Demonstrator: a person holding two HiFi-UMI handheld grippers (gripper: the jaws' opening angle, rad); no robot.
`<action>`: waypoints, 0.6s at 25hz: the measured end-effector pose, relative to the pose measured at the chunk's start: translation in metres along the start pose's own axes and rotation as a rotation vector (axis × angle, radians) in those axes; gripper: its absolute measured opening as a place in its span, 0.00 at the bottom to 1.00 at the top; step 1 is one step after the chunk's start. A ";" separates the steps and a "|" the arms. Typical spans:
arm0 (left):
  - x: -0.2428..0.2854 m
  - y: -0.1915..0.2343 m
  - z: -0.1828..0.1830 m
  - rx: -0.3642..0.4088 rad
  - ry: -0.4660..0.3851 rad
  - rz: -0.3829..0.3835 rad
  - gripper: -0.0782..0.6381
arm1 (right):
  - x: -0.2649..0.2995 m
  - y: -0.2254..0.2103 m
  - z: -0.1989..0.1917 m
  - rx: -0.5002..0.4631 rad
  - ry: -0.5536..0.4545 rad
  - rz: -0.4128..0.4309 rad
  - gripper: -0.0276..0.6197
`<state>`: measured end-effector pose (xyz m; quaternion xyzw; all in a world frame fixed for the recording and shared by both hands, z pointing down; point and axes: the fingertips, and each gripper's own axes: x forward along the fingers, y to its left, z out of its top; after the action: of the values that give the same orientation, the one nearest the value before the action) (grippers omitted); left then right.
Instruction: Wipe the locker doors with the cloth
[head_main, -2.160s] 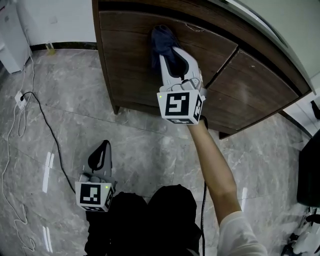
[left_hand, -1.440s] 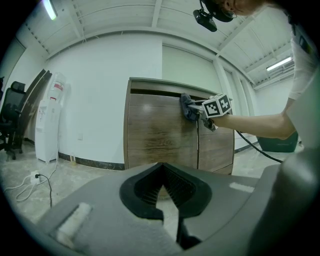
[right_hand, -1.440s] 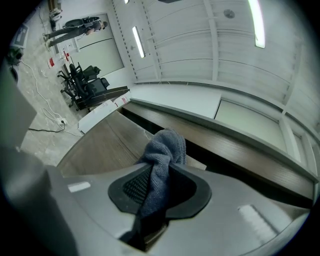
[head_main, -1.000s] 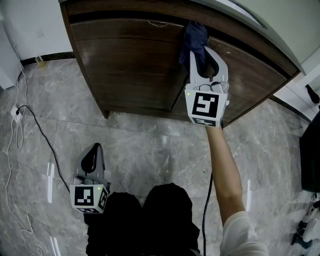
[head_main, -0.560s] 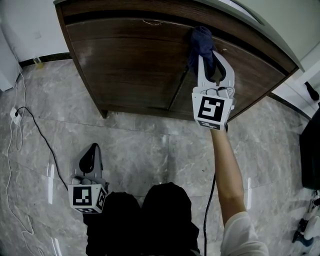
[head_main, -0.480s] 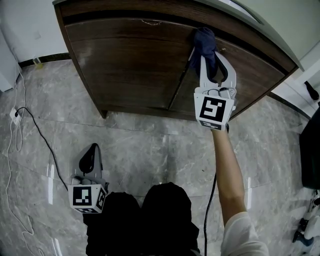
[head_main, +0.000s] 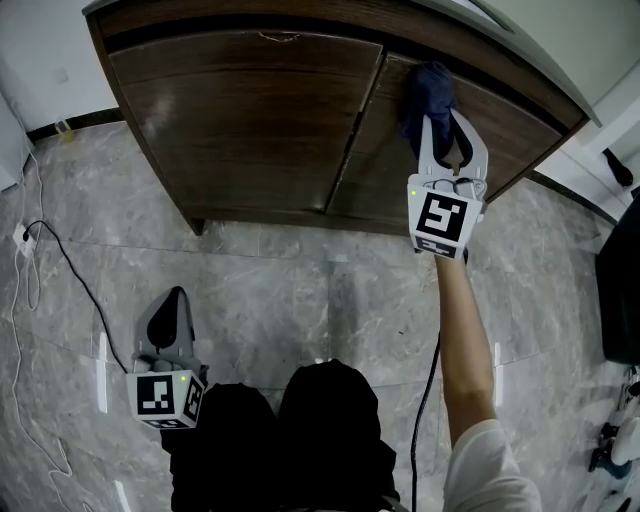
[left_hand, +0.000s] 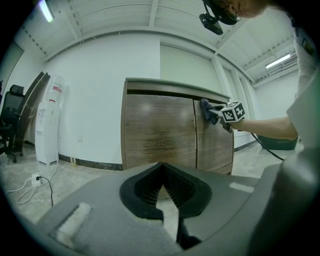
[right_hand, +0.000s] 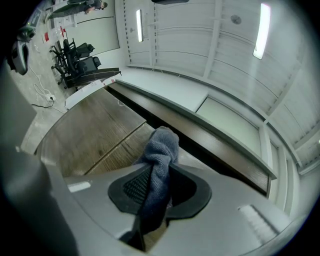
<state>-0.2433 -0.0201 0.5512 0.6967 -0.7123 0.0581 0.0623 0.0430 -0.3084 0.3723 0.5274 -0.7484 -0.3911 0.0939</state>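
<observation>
The right gripper (head_main: 447, 140) is closed on a blue cloth (head_main: 428, 88). The cloth is pinched in the middle, so a soft bunch sticks out past the gripper's tips. That bunch is the part that rubs the wood, and I think it is held this way so the hard gripper does not scrape the door. The bunch looks pressed on the right door (head_main: 490, 125), high up near its top edge. The crack between the 2 doors (head_main: 352, 140) is just to the gripper's left. The left door (head_main: 240, 110) lies past that crack.

The left gripper (head_main: 172, 300) is closed too, with nothing in it. It hangs low beside the person's legs (head_main: 290, 430), well behind and below the other gripper. I think it waits there to stay out of the way, since 1 cloth needs only 1 gripper.

A black cord (head_main: 424, 400) hangs under the stretched arm (head_main: 465, 330). A thin cable (head_main: 70, 270) runs over the floor (head_main: 300, 280) to the left gripper's left side. Nothing sits in front of the doors. The overhanging top of the locker (head_main: 520, 50) is close above the cloth, so the gripper could bump it.
</observation>
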 end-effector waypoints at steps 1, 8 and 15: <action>0.000 -0.001 0.000 -0.001 0.003 0.000 0.11 | -0.002 -0.003 -0.005 -0.004 0.008 -0.003 0.16; 0.002 -0.002 -0.001 0.002 0.004 0.001 0.11 | -0.017 -0.023 -0.045 0.006 0.079 -0.038 0.16; 0.002 -0.003 -0.001 0.006 0.014 -0.002 0.11 | -0.034 -0.035 -0.090 0.029 0.160 -0.078 0.16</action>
<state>-0.2406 -0.0222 0.5524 0.6970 -0.7111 0.0650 0.0650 0.1321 -0.3273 0.4182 0.5871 -0.7230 -0.3400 0.1306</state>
